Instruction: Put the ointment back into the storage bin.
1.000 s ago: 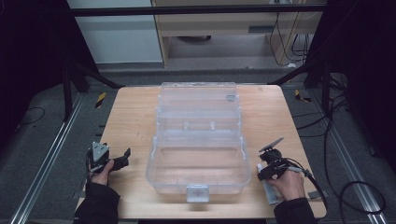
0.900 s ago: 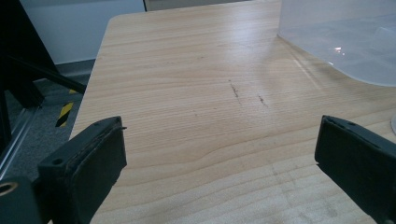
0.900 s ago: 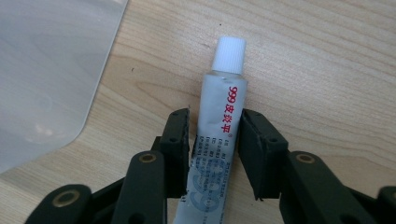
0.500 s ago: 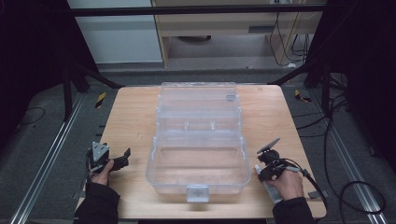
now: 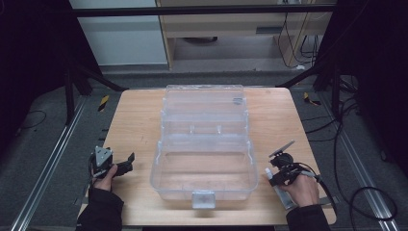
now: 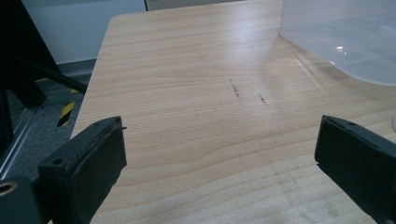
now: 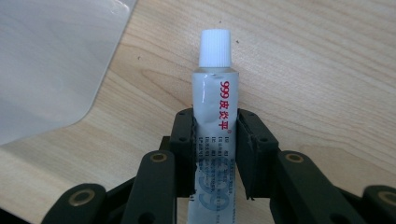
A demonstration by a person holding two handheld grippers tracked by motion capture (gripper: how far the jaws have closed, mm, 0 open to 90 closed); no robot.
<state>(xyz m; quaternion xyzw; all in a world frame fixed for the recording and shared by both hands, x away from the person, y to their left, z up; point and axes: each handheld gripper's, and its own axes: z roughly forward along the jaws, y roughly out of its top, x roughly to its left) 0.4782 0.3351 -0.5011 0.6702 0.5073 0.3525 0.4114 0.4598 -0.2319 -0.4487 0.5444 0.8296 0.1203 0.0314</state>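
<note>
Tube (image 7: 212, 121) now clamped by the right gripper (image 7: 215, 154).
Its jaws have just been closed on it at the box's (image 5: 204, 159) four o'clock, so lifting is judged next; the left gripper (image 6: 219, 154) is held wide open, empty.

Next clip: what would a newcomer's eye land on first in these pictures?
First the big clear plastic box, standing open in the middle of the wooden table, its lid tipped back toward the far edge. Next, the white ointment tube with a ribbed white cap and red lettering, pinched between the jaws of the right gripper near the box's right front corner. The left gripper sits left of the box, jaws wide apart over bare wood.
</note>
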